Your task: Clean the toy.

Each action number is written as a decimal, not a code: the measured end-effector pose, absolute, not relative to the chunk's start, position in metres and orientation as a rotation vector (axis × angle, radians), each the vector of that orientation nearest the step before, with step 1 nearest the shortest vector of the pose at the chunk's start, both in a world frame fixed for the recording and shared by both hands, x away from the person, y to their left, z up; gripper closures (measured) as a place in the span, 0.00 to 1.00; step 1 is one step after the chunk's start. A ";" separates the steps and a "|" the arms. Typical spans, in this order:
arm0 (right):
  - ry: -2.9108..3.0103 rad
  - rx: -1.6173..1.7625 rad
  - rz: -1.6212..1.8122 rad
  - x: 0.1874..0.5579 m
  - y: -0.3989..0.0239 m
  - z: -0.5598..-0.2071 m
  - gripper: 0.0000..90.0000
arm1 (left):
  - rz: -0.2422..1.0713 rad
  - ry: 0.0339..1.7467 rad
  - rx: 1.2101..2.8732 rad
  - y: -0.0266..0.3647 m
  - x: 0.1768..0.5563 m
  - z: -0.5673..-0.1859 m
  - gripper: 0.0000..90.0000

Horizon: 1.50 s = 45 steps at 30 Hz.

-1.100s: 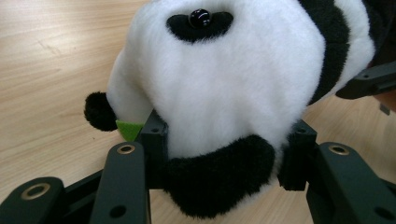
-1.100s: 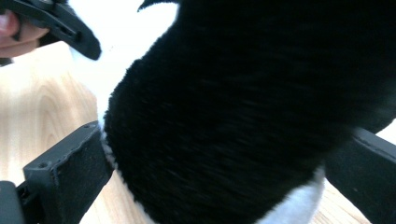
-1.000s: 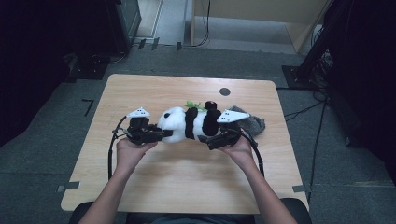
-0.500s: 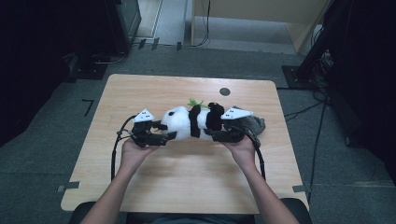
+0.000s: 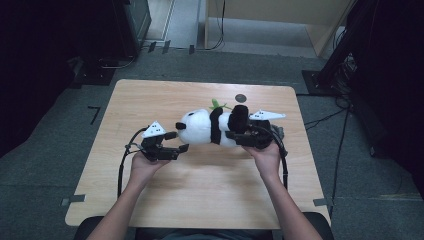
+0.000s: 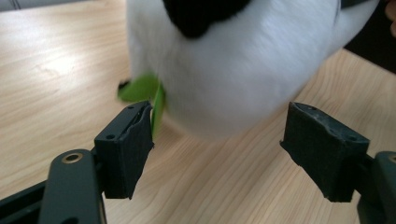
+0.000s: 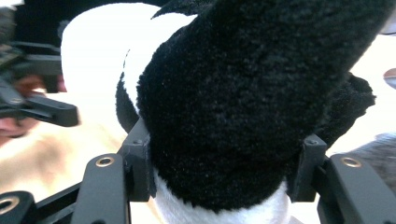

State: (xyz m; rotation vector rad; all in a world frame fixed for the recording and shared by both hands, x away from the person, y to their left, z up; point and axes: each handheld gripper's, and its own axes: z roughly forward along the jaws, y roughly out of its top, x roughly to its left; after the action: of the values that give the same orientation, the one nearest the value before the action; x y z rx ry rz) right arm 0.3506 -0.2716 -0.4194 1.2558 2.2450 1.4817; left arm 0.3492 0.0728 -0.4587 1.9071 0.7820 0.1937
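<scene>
A black-and-white panda plush (image 5: 202,127) lies on its side mid-table, with a green leaf (image 5: 216,105) at its far side. My right gripper (image 5: 234,135) is shut on the panda's black limb (image 7: 243,107); its jaws have just been closing, and both pads press into the fur. My left gripper (image 5: 180,142) stands open just left of the panda's head. Its jaws have just opened wide, then drawn in a little, with nothing pressed between the pads (image 6: 128,149). The white fur (image 6: 233,70) and the green leaf (image 6: 144,91) sit just beyond them.
The wooden table (image 5: 150,100) has a small dark round mark (image 5: 241,98) near its far edge. A grey cloth thing (image 5: 278,133) lies behind my right hand. Dark floor, cables and equipment surround the table. My left gripper (image 7: 37,105) shows at the left of the right gripper view.
My left gripper has let go of the panda's head and now stands open. The right gripper has shut on the black limb and moved the plush slightly right and up.
</scene>
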 end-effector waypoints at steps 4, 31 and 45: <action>2.271 1.239 1.521 0.347 -0.262 -0.416 0.46 | 0.196 0.782 1.898 0.071 0.350 -0.460 0.18; 2.295 0.961 1.507 0.348 -0.256 -0.436 0.16 | 0.096 0.956 1.733 0.103 0.354 -0.434 0.73; 2.277 1.012 1.357 0.348 -0.246 -0.441 0.48 | 0.176 0.907 1.824 0.079 0.351 -0.443 0.46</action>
State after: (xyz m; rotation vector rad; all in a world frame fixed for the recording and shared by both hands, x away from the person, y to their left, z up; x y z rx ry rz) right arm 0.3478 -0.2463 -0.4407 1.0118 2.2773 1.3566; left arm 0.3511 0.0794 -0.4426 1.8242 0.9071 0.1761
